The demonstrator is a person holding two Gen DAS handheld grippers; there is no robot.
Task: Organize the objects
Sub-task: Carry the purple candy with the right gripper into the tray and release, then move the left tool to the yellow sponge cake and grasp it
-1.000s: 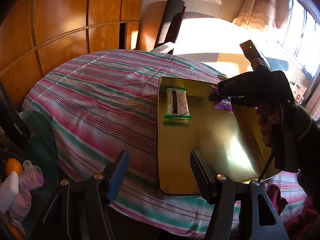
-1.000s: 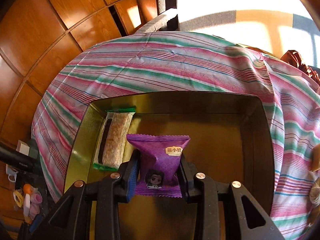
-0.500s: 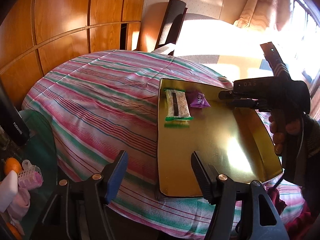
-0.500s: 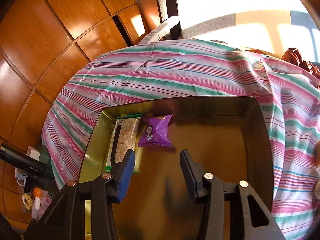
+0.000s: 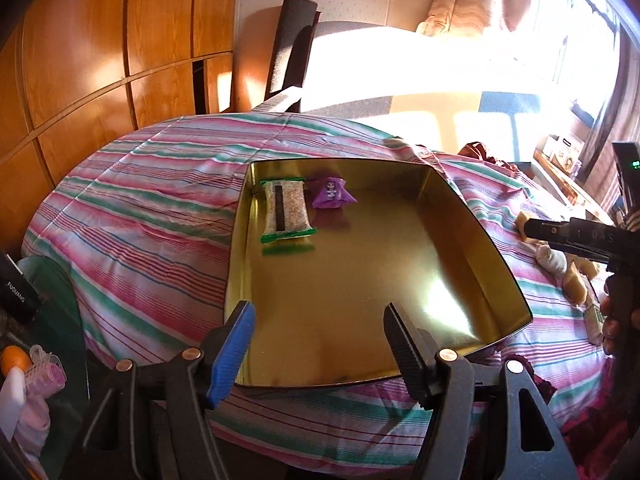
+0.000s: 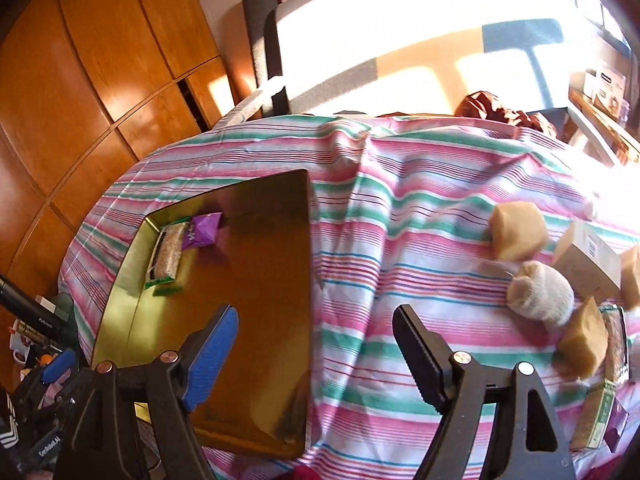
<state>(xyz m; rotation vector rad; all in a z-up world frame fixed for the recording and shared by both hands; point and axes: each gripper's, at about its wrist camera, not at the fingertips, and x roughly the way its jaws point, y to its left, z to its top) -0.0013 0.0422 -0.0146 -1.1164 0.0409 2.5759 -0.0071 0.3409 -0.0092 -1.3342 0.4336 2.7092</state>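
Note:
A gold metal tray lies on the striped cloth. In its far left corner lie a green-edged cereal bar and, beside it, a purple snack packet. My left gripper is open and empty over the tray's near edge. My right gripper is open and empty over the tray's right edge and the cloth. Its body shows at the right of the left wrist view. Several tan wrapped snacks and a white wrapped one lie on the cloth right of the tray.
A small beige box and more packets lie at the far right of the cloth. A side table with small items stands at the left. A dark chair back and wooden wall panels stand beyond the table.
My right gripper opened, left the purple packet in the tray beside the cereal bar, then swung right toward the snacks on the cloth. My left gripper shifted a little over the tray.

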